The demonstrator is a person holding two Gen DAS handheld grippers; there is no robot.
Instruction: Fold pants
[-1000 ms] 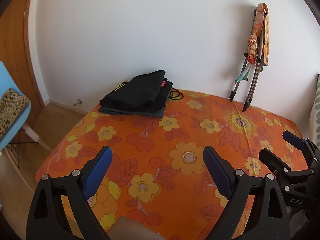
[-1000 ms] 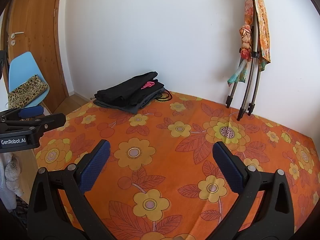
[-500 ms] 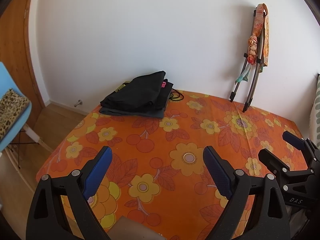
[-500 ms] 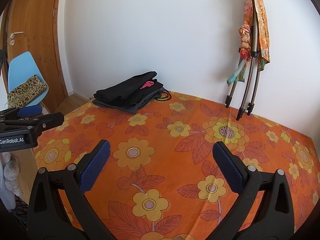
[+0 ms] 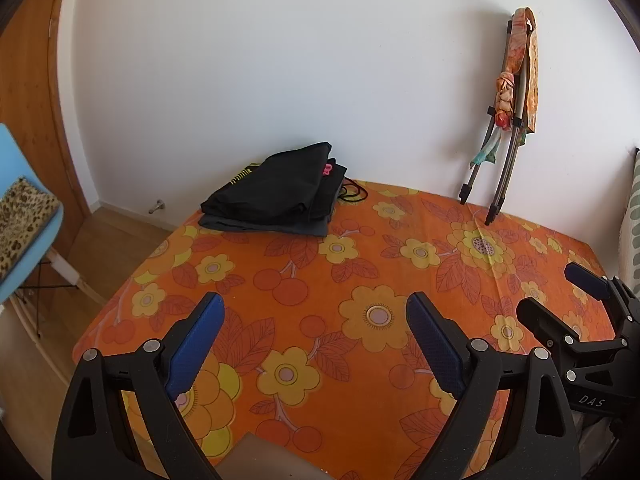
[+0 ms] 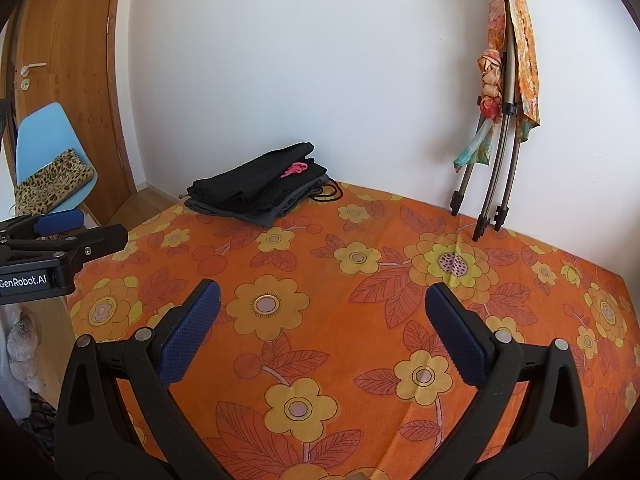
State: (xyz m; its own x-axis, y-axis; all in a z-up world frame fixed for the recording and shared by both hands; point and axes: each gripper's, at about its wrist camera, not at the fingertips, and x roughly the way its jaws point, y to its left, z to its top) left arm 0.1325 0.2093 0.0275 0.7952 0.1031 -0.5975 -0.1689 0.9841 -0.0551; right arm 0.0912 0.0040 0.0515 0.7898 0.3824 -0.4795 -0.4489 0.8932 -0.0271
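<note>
A stack of folded dark pants (image 5: 280, 196) (image 6: 256, 190) lies at the far left corner of the bed, against the white wall, with a pink detail showing near its top. My left gripper (image 5: 316, 320) hovers open over the near part of the orange flowered cover, nothing between its blue pads. The right gripper (image 6: 320, 312) is likewise open and empty above the cover. Each gripper shows at the edge of the other's view: the right gripper (image 5: 560, 296) and the left gripper (image 6: 80, 228). Both are well short of the stack.
The bed cover (image 5: 400, 280) spreads wide between the grippers and the wall. A folded frame draped with orange cloth (image 6: 504, 92) leans on the wall at the back right. A blue chair with a leopard-print cushion (image 6: 52, 176) stands left by a wooden door (image 6: 68, 60).
Both views have drifted very slightly; the grippers stay open and nothing on the bed has moved.
</note>
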